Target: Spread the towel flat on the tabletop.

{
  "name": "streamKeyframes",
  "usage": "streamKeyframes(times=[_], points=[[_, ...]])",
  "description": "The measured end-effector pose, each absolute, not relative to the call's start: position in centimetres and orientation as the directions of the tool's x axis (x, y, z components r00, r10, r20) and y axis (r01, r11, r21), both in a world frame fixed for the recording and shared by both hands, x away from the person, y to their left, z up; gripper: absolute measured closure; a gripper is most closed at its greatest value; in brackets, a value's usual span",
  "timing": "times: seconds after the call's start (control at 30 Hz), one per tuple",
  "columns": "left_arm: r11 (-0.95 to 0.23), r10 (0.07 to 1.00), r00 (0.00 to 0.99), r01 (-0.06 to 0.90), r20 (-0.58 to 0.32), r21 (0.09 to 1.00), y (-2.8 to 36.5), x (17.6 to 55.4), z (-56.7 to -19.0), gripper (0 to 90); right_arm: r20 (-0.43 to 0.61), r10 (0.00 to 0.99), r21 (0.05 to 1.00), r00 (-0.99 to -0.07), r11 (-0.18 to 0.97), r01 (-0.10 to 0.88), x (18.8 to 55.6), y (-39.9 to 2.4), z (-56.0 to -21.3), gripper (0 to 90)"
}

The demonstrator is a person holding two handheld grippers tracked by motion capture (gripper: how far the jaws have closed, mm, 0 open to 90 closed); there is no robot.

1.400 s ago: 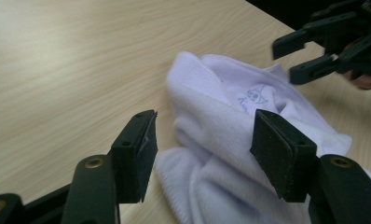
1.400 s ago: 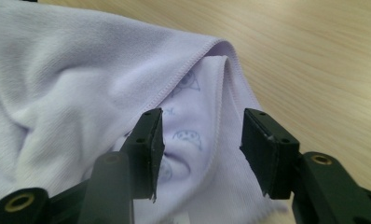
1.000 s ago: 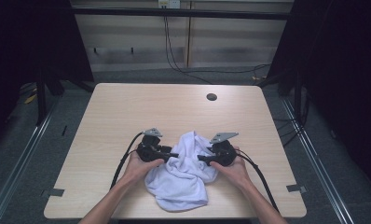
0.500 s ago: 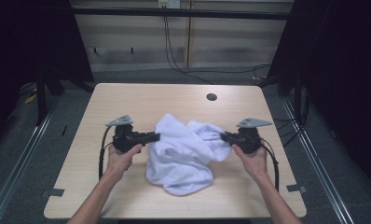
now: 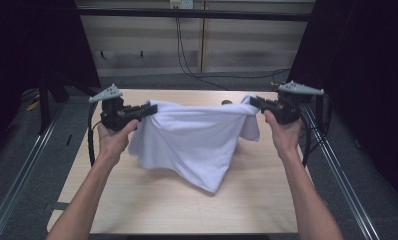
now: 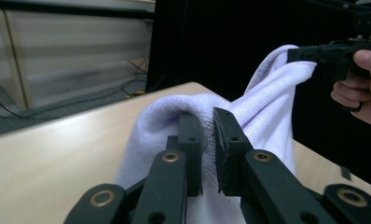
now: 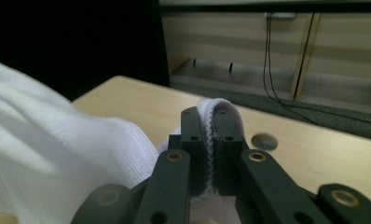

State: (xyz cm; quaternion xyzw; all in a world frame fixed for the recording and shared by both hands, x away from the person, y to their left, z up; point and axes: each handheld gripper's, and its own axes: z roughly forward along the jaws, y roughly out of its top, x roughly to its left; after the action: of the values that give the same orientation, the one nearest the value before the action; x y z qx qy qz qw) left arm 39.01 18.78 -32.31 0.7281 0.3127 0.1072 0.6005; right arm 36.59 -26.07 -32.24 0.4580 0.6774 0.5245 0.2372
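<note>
Fingers of both grippers are clamped on the cloth. Left gripper point(image 5: 146, 109) pinches a bunched fold at the cloth's point(image 5: 197, 140) left top edge; in the left gripper view its fingers point(image 6: 191, 140) have fabric squeezed between them. Right gripper point(image 5: 254, 102) pinches the opposite top edge; in the right gripper view a hemmed rim arches over the fingers point(image 7: 221, 140) and runs down between them. Both sets of jaws have just been closing, with cloth between them.

Cloth is white, held up between the two grippers above the surface point(image 5: 137, 200). Top edge is stretched nearly straight from gripper to gripper. The body hangs in a loose drape, lowest point just right of the middle, near or brushing the surface; cannot tell if it touches. A small flap hangs below the right gripper.

Handling, judged: soft, light, limp knit or terry. No stiffness, so it sags wherever unsupported and folds on itself. Not fragile, not slippery; the textured weave should give a good bite. Main risk is a thin edge pulling out if the hands spread too far.

Where to hold: hem or corners, as now. The left grip is on a bunch, not a clean corner, so that side may hang unevenly.

A small dark round spot point(image 5: 227, 103) lies at the far edge of the surface.
</note>
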Motion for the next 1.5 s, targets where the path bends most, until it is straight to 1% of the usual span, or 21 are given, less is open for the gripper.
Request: streamKeyframes(times=[0.07,0.1,0.13,0.23,0.3,0.4,0.43,0.5,0.63,0.67,0.73,0.8,0.93,0.97,1.0,1.03,1.1,1.2,1.27,1.4,1.5], points=[[-0.068,0.593,0.781,0.291,-0.196,0.954,18.7,39.3,-30.3,82.8,0.146,0.876,0.936,-0.459,0.028,0.351,37.8,-26.0,-30.5,85.2],[-0.064,0.61,0.776,0.248,-0.159,0.967,18.7,39.4,-28.4,82.8,0.131,0.875,0.947,-0.465,0.028,0.319,38.6,-26.0,-28.6,85.2],[-0.064,0.61,0.776,0.248,-0.159,0.967,18.7,39.4,-28.4,82.8,0.127,0.875,0.954,-0.468,0.022,0.3,38.7,-26.0,-27.9,85.2],[-0.04,0.608,0.785,0.18,-0.119,0.983,19.1,38.4,-25.8,82.9,0.141,0.853,0.972,-0.503,-0.022,0.234,38.6,-26.3,-26.0,85.2],[-0.07,0.585,0.808,0.146,-0.078,0.987,19.1,37.0,-25.6,82.8,0.134,0.834,0.984,-0.535,-0.045,0.175,37.7,-26.6,-25.2,85.2],[-0.116,0.531,0.843,0.176,-0.088,0.978,18.7,35.0,-28.6,82.8,0.129,0.826,0.978,-0.549,-0.013,0.21,36.2,-27.0,-27.8,85.5],[-0.142,0.514,0.852,0.2,-0.101,0.969,18.5,34.5,-30.4,82.8,0.13,0.824,0.96,-0.551,0.034,0.277,35.2,-27.3,-31.0,85.7],[-0.186,0.499,0.852,0.283,-0.158,0.941,17.7,33.6,-34.4,82.8,0.139,0.819,0.952,-0.557,0.044,0.303,34.8,-27.4,-32.4,85.8],[-0.257,0.433,0.859,0.409,-0.274,0.876,16.3,31.4,-41.9,82.6,0.163,0.83,0.882,-0.534,0.12,0.456,32.3,-28.3,-40.0,86.0],[-0.271,0.412,0.862,0.426,-0.296,0.863,16.2,31.0,-42.7,82.0,0.175,0.835,0.858,-0.522,0.131,0.497,31.6,-28.7,-42.0,86.0],[-0.322,0.38,0.872,0.436,-0.307,0.841,15.9,29.9,-44.1,78.3,0.171,0.842,0.83,-0.512,0.157,0.535,30.5,-29.1,-44.2,86.0],[-0.333,0.362,0.872,0.452,-0.331,0.828,16.2,29.2,-44.6,69.0,0.16,0.852,0.794,-0.499,0.19,0.578,29.5,-29.5,-46.4,86.0],[-0.289,0.39,0.851,0.476,-0.352,0.831,18.0,29.2,-44.6,60.0,0.138,0.869,0.773,-0.474,0.205,0.6,29.1,-30.4,-47.4,83.3],[-0.273,0.403,0.843,0.482,-0.356,0.832,18.7,29.4,-44.7,60.2,0.137,0.872,0.773,-0.47,0.203,0.602,29.0,-30.7,-47.4,77.4],[-0.262,0.423,0.833,0.49,-0.357,0.831,19.4,29.7,-44.8,61.0,0.128,0.869,0.77,-0.477,0.216,0.6,28.9,-30.8,-47.3,65.6],[-0.266,0.451,0.823,0.493,-0.345,0.828,20.0,30.1,-45.0,61.6,0.123,0.875,0.773,-0.468,0.211,0.598,28.5,-30.9,-47.0,58.2],[-0.273,0.498,0.799,0.514,-0.338,0.813,20.6,31.2,-45.9,63.7,0.125,0.875,0.794,-0.468,0.195,0.575,27.5,-31.0,-46.3,52.7],[-0.329,0.551,0.776,0.539,-0.307,0.775,20.4,32.9,-47.6,66.5,0.099,0.876,0.823,-0.472,0.195,0.534,26.0,-30.7,-45.1,50.1],[-0.359,0.545,0.777,0.556,-0.315,0.75,19.9,33.6,-48.5,70.6,0.114,0.86,0.832,-0.497,0.191,0.521,25.5,-30.2,-44.9,50.1],[-0.467,0.539,0.797,0.553,-0.273,0.691,18.5,33.2,-49.9,80.8,0.14,0.814,0.817,-0.563,0.226,0.53,25.6,-27.5,-45.4,51.7],[-0.488,0.54,0.806,0.534,-0.241,0.691,18.0,32.5,-49.9,82.5,0.148,0.771,0.799,-0.62,0.275,0.534,26.3,-24.6,-46.1,53.1]])
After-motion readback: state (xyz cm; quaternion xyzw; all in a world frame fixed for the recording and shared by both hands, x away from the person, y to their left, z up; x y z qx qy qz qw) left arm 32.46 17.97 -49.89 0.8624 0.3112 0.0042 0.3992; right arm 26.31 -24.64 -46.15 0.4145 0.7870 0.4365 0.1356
